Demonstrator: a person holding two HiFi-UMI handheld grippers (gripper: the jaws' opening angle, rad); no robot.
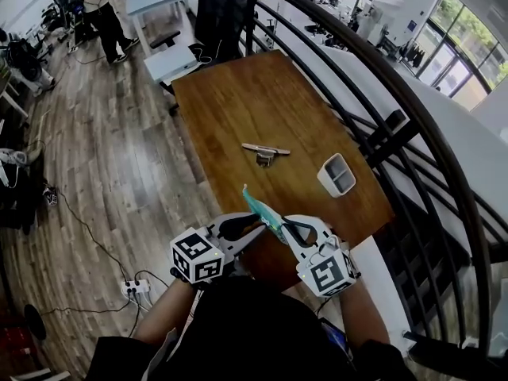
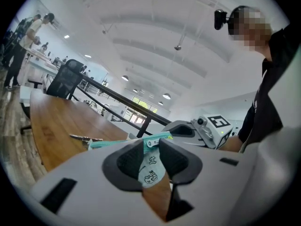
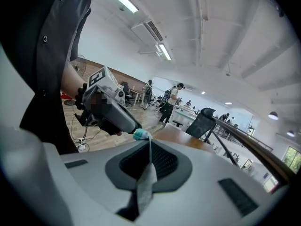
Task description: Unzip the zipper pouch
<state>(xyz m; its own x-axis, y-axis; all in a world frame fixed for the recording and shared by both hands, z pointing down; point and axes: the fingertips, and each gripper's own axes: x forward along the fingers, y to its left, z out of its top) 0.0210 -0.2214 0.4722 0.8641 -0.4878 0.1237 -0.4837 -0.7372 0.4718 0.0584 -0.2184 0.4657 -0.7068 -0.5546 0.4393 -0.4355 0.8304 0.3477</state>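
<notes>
Claws are both holding the zipper pouch [image 1: 260,207] up in the air, over the near edge of the desk [image 1: 262,101] & close to the person's body. The pouch is teal. In head view it's showing as a thin slanted strip, its far tip pointing up & away over the wood.

The left claw [image 1: 255,228] is gripping the pouch's side. In left gripper view its pads [image 2: 176,161] are pressing on fabric w/ small cartoon prints, jaws standing partly apart w/ the pouch filling the gap. A small white zip part [image 2: 151,143] is sitting at the pouch's top edge, just above the pads.

The right claw [image 1: 287,230] is pinching shut on a thin fold of the pouch's fabric. In right gripper view the jaws are lying all but together on it, w/ the teal end poking out beyond. The 2 claws are facing each other, tips near, pouch spanning btwn them.

On the desk, a flat metal piece [image 1: 266,152] is lying mid-top. A small white box [image 1: 337,175] is sitting to its right, apart from it. A dark curved railing [image 1: 413,133] is running along the desk's right side. A black chair [image 1: 226,10] is standing at the far end. In the bkgd a person [image 1: 103,10] is standing on the wood floor, and a power strip [image 1: 135,286] is lying on the floor near left.
</notes>
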